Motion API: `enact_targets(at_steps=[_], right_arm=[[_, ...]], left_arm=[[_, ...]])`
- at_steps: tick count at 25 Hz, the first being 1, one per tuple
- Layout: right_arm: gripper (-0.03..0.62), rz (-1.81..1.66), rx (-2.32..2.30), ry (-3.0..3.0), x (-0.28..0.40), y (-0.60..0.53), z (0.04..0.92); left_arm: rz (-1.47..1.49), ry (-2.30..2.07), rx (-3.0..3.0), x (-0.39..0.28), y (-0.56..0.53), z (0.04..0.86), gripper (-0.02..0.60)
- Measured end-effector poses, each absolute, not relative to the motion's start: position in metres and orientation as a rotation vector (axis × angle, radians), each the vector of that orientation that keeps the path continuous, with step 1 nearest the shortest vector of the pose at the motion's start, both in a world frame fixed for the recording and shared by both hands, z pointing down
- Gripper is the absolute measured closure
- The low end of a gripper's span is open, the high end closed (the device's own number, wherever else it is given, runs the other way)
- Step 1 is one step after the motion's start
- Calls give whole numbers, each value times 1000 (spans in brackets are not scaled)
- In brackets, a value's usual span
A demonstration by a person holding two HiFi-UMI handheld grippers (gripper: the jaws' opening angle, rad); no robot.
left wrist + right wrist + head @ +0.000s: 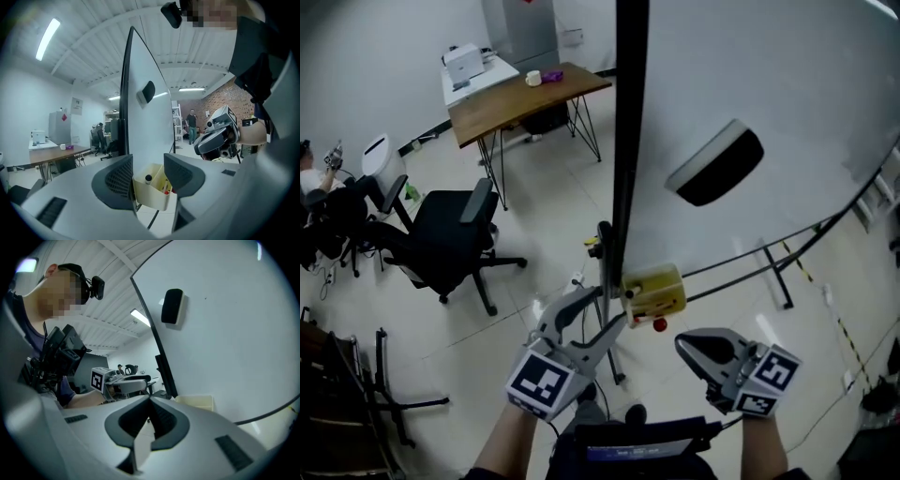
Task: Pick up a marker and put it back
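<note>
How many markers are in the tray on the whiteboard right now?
2 that I can make out: a black-capped marker at the left of the pale yellow plastic tray, a red-capped marker towards its right. Others may be hidden inside.

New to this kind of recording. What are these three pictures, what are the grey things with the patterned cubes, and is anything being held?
There is no robot here. A person holds a two-jaw gripper in each hand, and the cubes are part of the grippers. The head view comes from a camera on the person's head, looking down. The other two come from cameras riding on each gripper, looking along its jaws.

In front stands a whiteboard with an eraser stuck on it. A yellowish holder at its lower edge contains markers.

The left gripper is open; the holder shows between its jaws, which grip nothing. The right gripper is shut and empty. Behind are a desk and an office chair.
</note>
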State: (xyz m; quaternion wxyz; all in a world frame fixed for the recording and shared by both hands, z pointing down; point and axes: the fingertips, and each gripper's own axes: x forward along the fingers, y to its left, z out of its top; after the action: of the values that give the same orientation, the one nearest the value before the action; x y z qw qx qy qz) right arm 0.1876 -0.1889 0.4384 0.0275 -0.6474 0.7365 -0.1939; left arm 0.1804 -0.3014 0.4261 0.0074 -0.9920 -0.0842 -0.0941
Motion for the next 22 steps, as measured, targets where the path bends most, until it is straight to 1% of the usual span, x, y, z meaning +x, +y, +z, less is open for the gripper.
enact_targets(at_steps=[12, 22], right_arm=[[580, -686, -2096, 2164, 203, -158, 452], [580, -707, -2121, 2123, 210, -143, 458]], left_arm=[[-383, -327, -3101, 229, -280, 487, 373], [-406, -294, -3138, 244, -282, 509, 383]])
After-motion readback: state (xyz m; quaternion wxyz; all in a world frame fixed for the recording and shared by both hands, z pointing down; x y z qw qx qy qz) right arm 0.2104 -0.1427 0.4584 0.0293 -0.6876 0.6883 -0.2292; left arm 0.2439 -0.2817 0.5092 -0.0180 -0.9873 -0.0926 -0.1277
